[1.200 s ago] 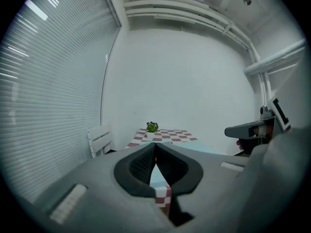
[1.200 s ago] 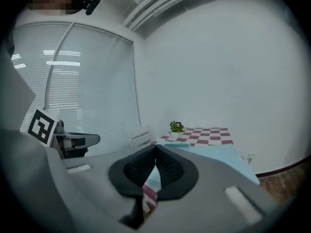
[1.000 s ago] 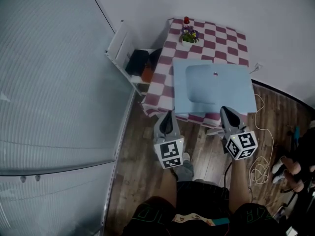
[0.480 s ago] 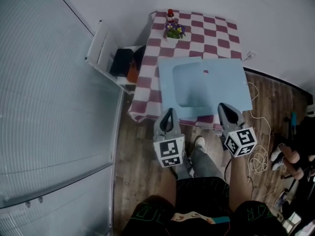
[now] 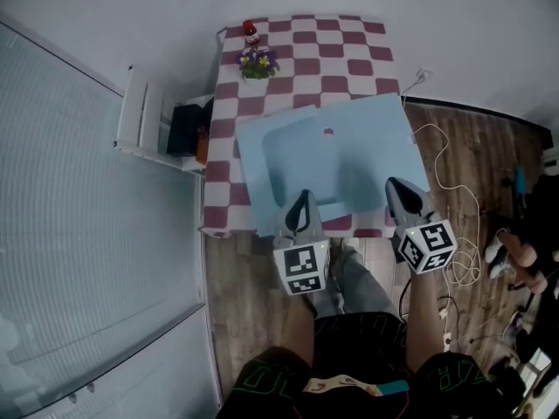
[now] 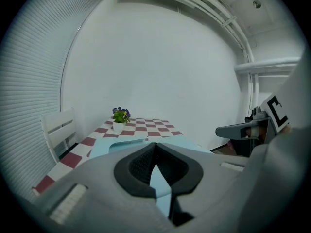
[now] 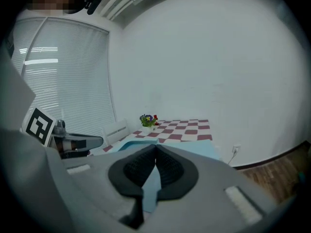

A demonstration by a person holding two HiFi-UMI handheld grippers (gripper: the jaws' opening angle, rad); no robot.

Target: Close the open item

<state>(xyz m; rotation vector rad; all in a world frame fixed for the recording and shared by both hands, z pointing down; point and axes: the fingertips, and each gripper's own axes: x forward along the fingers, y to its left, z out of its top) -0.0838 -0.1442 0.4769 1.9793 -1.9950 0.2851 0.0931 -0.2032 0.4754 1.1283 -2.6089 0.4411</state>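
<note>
- Left claw [image 5: 302, 197] is closed with nothing between its jaws. Right claw [image 5: 395, 184] is the same, tips together and empty. Both hang at the near edge of the task's thing and I judge neither touches it.
- Task's thing: a light-blue flat rectangular item with a rounded inset panel [image 5: 349, 147]. It lies skewed on the near half of the red-and-white checked cloth-covered surface [image 5: 349, 51] and reaches the near edge.
- From here I cannot tell which part is the lid or flap.
- Step in hand, as I judge it: the approach, with closing not yet begun.
- To do it well:
  - find the hinge side before touching anything
  - bring both claws in level with each other
  - part the jaws only if an edge needs pinching, otherwise push with closed tips
  - press evenly so the item does not slide off the near edge
- On the far left corner stand a small white pot of purple and yellow flowers [image 5: 258, 64] and a small red bottle-like thing [image 5: 250, 29], well apart from the item and not in the way.
- Left of the surface is a white slatted chair [image 5: 138, 120] carrying dark objects [image 5: 183, 129].
- On the wooden floor [image 5: 253, 321] at right is a loose white cable [image 5: 456, 234], a trip risk near the feet.
- Another person's legs [image 5: 524, 269] show at the right edge.
- White window blinds [image 5: 87, 234] fill the left.
</note>
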